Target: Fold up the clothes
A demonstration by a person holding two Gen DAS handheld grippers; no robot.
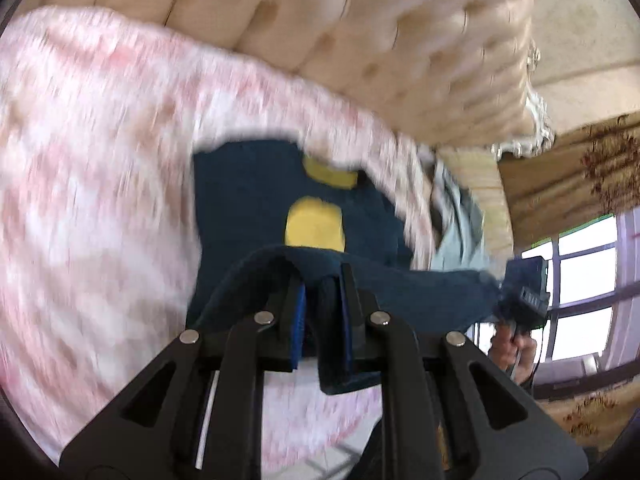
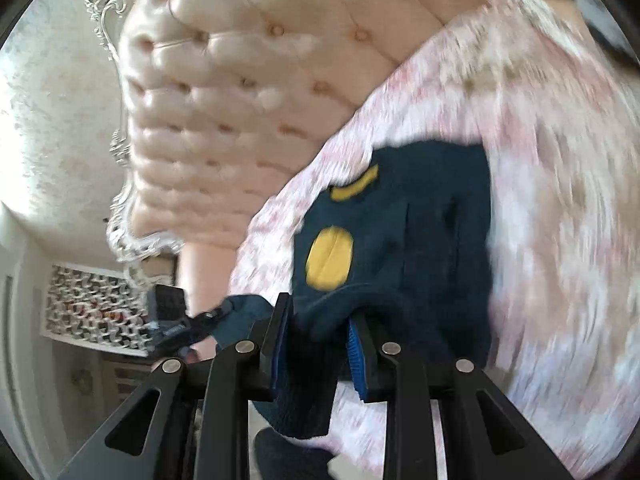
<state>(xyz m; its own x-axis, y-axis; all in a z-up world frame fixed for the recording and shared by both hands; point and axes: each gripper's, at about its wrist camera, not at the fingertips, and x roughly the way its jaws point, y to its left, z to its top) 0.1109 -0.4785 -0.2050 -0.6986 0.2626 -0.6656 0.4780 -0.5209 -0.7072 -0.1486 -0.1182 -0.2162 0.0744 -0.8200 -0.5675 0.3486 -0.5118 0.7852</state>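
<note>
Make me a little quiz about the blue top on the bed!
1. True or false: both tongs pinch the dark blue knitted top with yellow patches.
2. What lies under it? A) pink-and-white patterned bedspread B) wooden floor C) green rug
3. What cream thing stands behind the bed?

Key:
1. True: left tongs and right tongs each grip its edge.
2. A
3. The cream button-tufted padded headboard.

I see bright daylight from the window (image 1: 584, 276); motion blur smears the bedspread (image 1: 100, 184), and fisheye edges curve darkly.
</note>
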